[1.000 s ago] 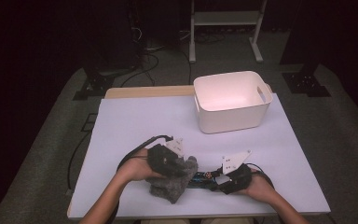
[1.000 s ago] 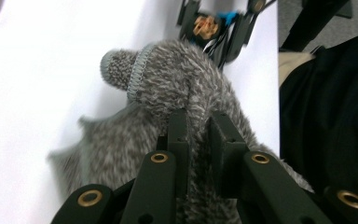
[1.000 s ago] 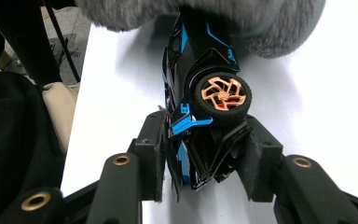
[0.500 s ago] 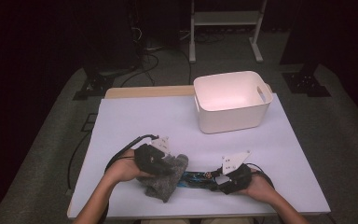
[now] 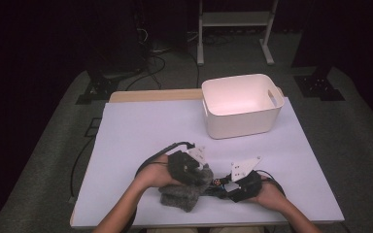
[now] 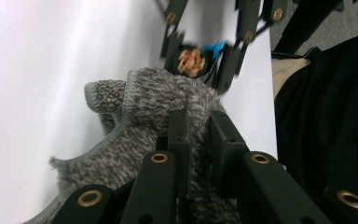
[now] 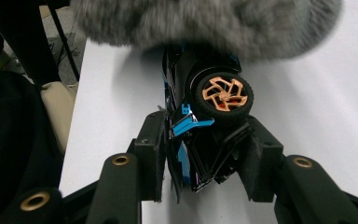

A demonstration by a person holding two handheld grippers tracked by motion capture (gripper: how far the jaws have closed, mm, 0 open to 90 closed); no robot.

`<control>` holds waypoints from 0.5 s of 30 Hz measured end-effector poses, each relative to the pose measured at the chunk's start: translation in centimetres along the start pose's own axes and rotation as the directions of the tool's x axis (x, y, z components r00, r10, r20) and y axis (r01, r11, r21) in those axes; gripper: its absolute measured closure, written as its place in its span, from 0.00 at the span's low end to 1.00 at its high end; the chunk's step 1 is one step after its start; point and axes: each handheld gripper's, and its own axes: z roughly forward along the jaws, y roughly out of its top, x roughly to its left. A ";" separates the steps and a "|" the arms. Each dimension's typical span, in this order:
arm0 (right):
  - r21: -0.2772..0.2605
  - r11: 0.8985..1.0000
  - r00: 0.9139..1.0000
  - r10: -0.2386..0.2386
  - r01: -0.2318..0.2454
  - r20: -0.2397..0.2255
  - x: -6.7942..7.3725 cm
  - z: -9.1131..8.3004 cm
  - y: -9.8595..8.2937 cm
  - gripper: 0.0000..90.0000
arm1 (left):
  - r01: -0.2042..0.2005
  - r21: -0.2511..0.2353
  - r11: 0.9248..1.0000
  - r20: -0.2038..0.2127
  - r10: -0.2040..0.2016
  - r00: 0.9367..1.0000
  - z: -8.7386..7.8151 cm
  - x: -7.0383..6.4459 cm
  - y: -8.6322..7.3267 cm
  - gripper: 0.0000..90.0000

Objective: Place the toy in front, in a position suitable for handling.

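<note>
White table (image 5: 141, 131) under me, matte and plain, a wooden strip (image 5: 150, 95) showing along its far edge. Landmark: the white bin (image 5: 242, 104), sitting at the table's far right. My left tongs (image 6: 196, 135) are well nearer me than the bin, near the front edge, pinched shut on a grey fuzzy cloth (image 6: 154, 102); in the high view the cloth (image 5: 187, 190) is bunched on the table under that hand. My right tongs (image 7: 204, 144), also on the near side of the bin and just right of the cloth, grip a black and blue toy car (image 7: 200, 112) with an orange wheel; its far end is tucked under the cloth. Room is dark: grey carpet (image 5: 43, 160), cables (image 5: 148, 53) and a white metal stand (image 5: 235, 19) behind the bin.
</note>
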 end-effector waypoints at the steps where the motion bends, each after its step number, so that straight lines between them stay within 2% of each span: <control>1: 0.000 1.000 1.000 0.000 0.000 0.000 0.0 0.0 0.0 0.62 | 0.000 0.000 1.000 0.000 0.000 1.000 0.0 0.0 0.0 0.89; 2: 0.002 1.000 1.000 0.002 -0.002 0.001 0.0 0.0 0.0 0.62 | -0.019 0.001 1.000 0.015 0.019 1.000 0.7 -0.2 1.1 0.89; 3: 0.000 1.000 1.000 0.002 -0.002 0.002 0.0 0.0 0.0 0.62 | -0.019 0.001 1.000 0.015 0.019 1.000 0.7 -0.2 1.1 0.89; 6: -0.001 1.000 1.000 0.003 -0.003 0.004 0.0 0.1 0.0 0.62 | -0.056 0.010 0.998 0.027 0.055 0.998 1.5 -0.3 2.4 0.89; 7: -0.003 1.000 1.000 0.003 -0.003 0.002 0.0 0.1 0.0 0.62 | -0.055 0.009 0.998 0.031 0.055 0.998 1.8 -0.3 2.8 0.89; 11: -0.005 1.000 1.000 0.000 0.000 0.003 0.0 0.1 0.0 0.62 | -0.055 0.008 0.998 0.033 0.055 0.998 1.5 -0.2 2.4 0.89; 14: -0.003 1.000 1.000 0.002 -0.002 0.002 0.0 0.1 0.0 0.62 | -0.046 0.009 0.999 0.031 0.046 0.998 1.2 -0.1 2.0 0.89; 15: 0.001 1.000 1.000 0.000 0.000 0.004 0.1 0.1 0.0 0.62 | -0.032 0.008 0.999 0.027 0.032 0.999 0.8 -0.2 1.5 0.89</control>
